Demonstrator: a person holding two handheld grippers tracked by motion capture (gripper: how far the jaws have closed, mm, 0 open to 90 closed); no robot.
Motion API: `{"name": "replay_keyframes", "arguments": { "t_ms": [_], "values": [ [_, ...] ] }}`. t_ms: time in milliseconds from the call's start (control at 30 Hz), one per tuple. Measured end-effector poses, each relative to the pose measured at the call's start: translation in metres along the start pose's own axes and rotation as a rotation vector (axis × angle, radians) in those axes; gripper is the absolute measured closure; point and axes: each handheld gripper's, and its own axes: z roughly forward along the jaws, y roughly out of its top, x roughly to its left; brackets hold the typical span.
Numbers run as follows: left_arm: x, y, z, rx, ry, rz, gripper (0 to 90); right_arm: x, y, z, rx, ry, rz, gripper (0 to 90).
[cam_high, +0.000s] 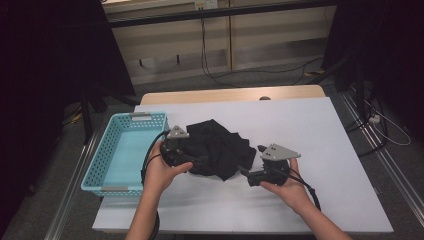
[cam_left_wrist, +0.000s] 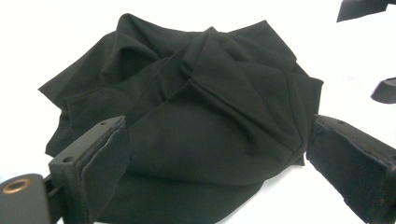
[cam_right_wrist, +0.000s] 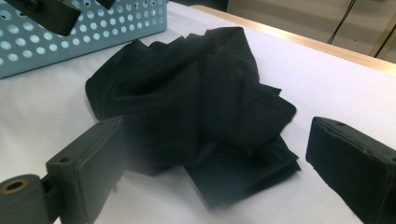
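Note:
A crumpled black cloth (cam_high: 217, 145) lies in a heap on the white table top (cam_high: 310, 130), just right of a light blue basket (cam_high: 102, 155). My left gripper (cam_high: 196, 161) is at the cloth's left edge, held in a hand, jaws open. In the left gripper view the cloth (cam_left_wrist: 210, 102) spreads between and ahead of that gripper (cam_left_wrist: 217, 126). My right gripper (cam_high: 246, 174) sits at the cloth's front right corner, also open. Its own view has the cloth (cam_right_wrist: 196, 93) lying just beyond the wide-apart jaws of the gripper (cam_right_wrist: 215, 123). Neither gripper holds anything.
The perforated basket (cam_right_wrist: 93, 23) is empty and stands at the table's left edge. A wooden strip (cam_high: 225, 95) runs along the table's far edge. Cables lie on the floor (cam_high: 260, 75) behind. Bare table top stretches to the right of the cloth.

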Motion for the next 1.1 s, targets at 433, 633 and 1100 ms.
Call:
{"name": "replay_keyframes", "arguments": {
  "t_ms": [433,633,1100],
  "values": [
    [0.002,-0.003,-0.004,-0.024,0.025,-0.015,7.1,0.021,0.001,0.035,0.093,0.11,-0.023,34.0],
    [0.003,-0.005,-0.005,-0.031,0.027,-0.028,7.6,0.025,0.001,0.038,0.152,0.161,-0.06,87.2],
    [0.003,-0.009,-0.005,-0.026,0.024,-0.036,8.0,-0.015,-0.003,-0.008,0.134,0.147,0.015,90.0]
  ]
}}
